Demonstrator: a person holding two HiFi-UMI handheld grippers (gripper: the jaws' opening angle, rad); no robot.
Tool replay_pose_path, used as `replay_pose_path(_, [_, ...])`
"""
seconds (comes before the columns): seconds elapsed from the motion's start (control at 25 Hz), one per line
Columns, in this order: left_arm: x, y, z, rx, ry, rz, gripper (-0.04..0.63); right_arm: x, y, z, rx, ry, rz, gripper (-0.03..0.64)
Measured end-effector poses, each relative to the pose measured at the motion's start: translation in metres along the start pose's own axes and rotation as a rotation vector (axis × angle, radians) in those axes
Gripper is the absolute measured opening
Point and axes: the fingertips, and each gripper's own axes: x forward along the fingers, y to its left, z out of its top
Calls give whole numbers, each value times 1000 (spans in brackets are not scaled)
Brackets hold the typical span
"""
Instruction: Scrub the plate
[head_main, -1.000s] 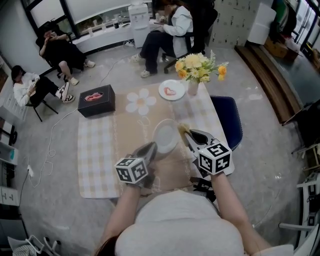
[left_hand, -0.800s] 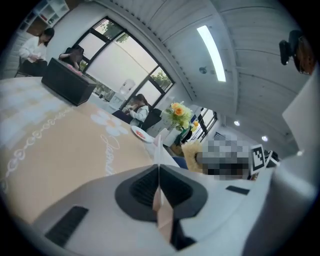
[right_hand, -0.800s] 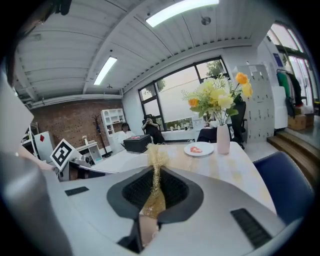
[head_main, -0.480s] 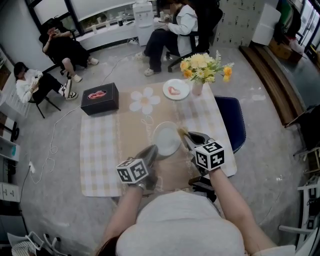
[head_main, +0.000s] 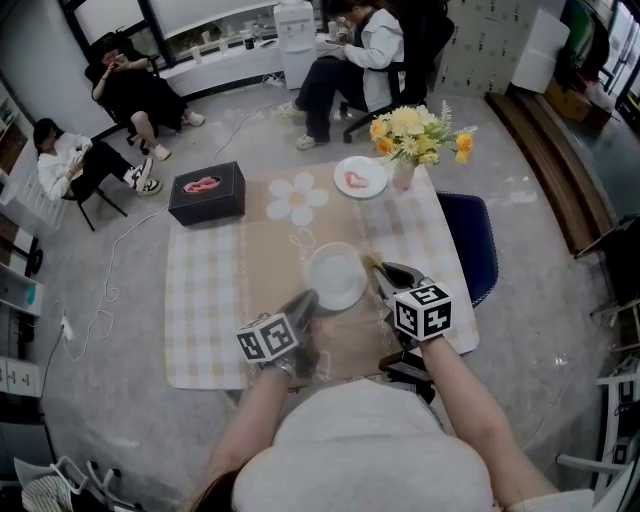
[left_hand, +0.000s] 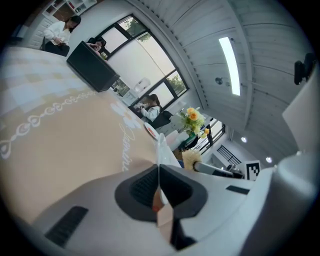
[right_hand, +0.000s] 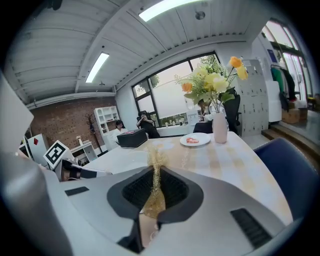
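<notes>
Jaws of our left gripper (left_hand: 159, 176) are clamped on the near rim of the round white plate (head_main: 337, 278), which sits mid-table on the beige checked tablecloth (head_main: 205, 300). Our right gripper (right_hand: 156, 186) pinches a golden fibrous scrubber (right_hand: 155, 162), its tip at the plate's right rim. Since a second ago almost nothing has shifted: the plate and both grippers hold their places, and the scrubber has barely crept along the edge. We judge the scrubbing is only nibbling at the rim, with the plate's face yet to be covered.
</notes>
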Motion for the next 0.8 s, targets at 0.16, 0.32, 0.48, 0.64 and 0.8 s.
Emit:
replay_pose_path(0.16, [0,2,1,-6,2,14,18,0,1,-1,-3,9,-2,38])
replay_pose_path(0.32, [0,1,0,2,-1,14,18,1,4,-3,-11,18,6,38])
replay_pose_path(0.48, [1,2,1,-1,-5,31,18,3,6,-5,-30,33,11,38])
replay_pose_path(0.64, [1,2,1,-1,-5,35,18,3,5,-5,-21,32,8,38])
replay_pose_path(0.8, [1,2,1,-4,-6,39,18,2,7,-3,-22,30,14,38])
